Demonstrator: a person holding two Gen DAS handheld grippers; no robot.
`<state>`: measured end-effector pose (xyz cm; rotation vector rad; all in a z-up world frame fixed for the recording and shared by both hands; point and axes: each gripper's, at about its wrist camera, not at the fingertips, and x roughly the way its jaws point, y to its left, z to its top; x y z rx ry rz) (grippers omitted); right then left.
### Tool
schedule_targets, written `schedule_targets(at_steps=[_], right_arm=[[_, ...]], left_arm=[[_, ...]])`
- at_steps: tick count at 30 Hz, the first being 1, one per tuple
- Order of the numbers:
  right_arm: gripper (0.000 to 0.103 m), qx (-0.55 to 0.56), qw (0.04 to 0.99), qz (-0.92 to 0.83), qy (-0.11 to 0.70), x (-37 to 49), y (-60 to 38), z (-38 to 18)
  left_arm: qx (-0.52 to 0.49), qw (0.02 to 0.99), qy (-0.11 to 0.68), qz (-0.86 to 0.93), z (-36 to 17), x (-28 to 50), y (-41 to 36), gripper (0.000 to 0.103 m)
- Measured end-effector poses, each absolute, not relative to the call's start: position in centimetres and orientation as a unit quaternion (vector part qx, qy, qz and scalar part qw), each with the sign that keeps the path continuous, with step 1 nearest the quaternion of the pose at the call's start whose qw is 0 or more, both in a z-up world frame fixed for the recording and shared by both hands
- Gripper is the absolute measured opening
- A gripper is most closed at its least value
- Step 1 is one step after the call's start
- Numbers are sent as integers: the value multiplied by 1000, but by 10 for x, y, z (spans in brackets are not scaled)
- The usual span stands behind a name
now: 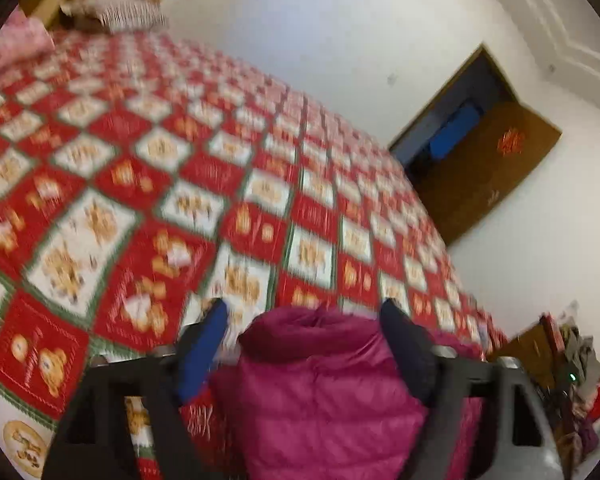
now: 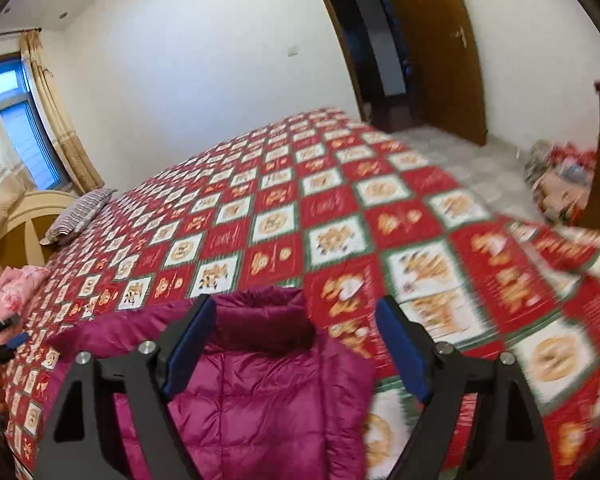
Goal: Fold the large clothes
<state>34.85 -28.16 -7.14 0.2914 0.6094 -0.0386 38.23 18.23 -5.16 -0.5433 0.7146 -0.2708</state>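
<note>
Red-and-white patchwork bed cover [image 2: 340,208] under a magenta puffer jacket [image 2: 260,392].
Quilted, shiny, at lower centre; left gripper [image 1: 304,312] and right gripper [image 2: 296,312] both released.

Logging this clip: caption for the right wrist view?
Open right gripper poised over a magenta puffer jacket lying on a red patchwork bedspread.

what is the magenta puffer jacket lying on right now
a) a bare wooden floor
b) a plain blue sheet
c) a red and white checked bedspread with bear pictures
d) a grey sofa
c: the magenta quilted puffer jacket lies on the red and white checked bedspread with bear pictures, which covers the whole bed around it in both wrist views.
</note>
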Motion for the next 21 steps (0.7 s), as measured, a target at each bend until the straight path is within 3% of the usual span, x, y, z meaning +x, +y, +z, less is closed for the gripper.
schedule_targets(at_steps=[1,3,8,9,10,12,16,21], right_arm=[[70,135,945,-14,299,345,-278,-65],[67,108,949,8,297,341,-260,-50],[61,-36,946,68,316,366,-170,-51],[53,-55,939,72,330,380,-156,-60],[38,-60,933,74,346,392,-151,-72],[28,-61,920,60,382,422,-146,-103],[28,-86,913,-2,399,441,-162,-146],[28,-39,912,-18,407,434,-202,-168]], left_arm=[[-267,894,337,-129,-49,384,182,80],[-264,897,329,-133,-46,383,172,80],[-127,920,354,-114,-58,376,86,81],[-103,923,358,-103,-64,377,70,81],[-87,925,357,-95,-70,378,58,81],[-52,931,352,-80,-83,385,39,81],[-8,933,359,-34,-104,406,33,81],[-1,920,391,0,-140,436,43,81]])
